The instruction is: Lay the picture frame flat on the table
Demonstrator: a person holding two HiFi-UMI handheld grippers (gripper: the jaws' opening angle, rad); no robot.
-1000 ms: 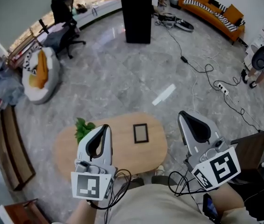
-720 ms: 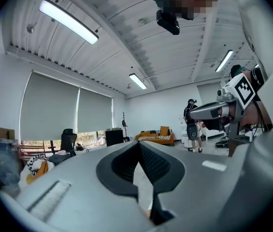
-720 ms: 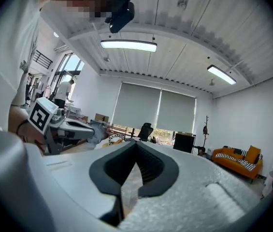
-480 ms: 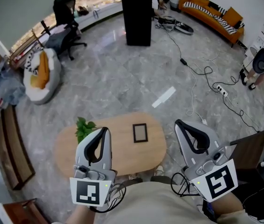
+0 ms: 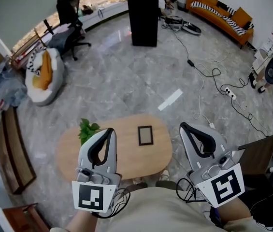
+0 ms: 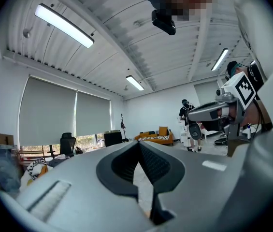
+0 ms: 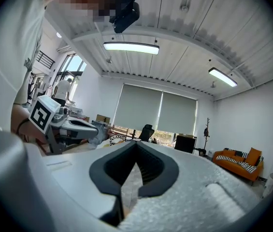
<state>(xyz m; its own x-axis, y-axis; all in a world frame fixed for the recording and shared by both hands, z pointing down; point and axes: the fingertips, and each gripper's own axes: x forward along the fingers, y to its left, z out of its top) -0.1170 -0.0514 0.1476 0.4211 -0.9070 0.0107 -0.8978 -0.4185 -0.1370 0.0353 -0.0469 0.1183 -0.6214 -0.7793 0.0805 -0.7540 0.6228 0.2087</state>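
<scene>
A small dark-rimmed picture frame lies flat on the oval wooden table, right of its middle. My left gripper is held up near my body over the table's left half, jaws shut with nothing between them. My right gripper hovers off the table's right end, also shut and empty. Both grippers point up and outward into the room, well short of the frame. In the left gripper view the jaws meet at the tip; the right gripper view shows the same.
A green plant sits at the table's far left edge. Around the table is grey marble floor with cables, a black cabinet, an office chair, an orange sofa and a beanbag.
My right gripper has drifted a little left and lower in the head view. The left gripper has barely moved, and the frame stays flat on the table.
</scene>
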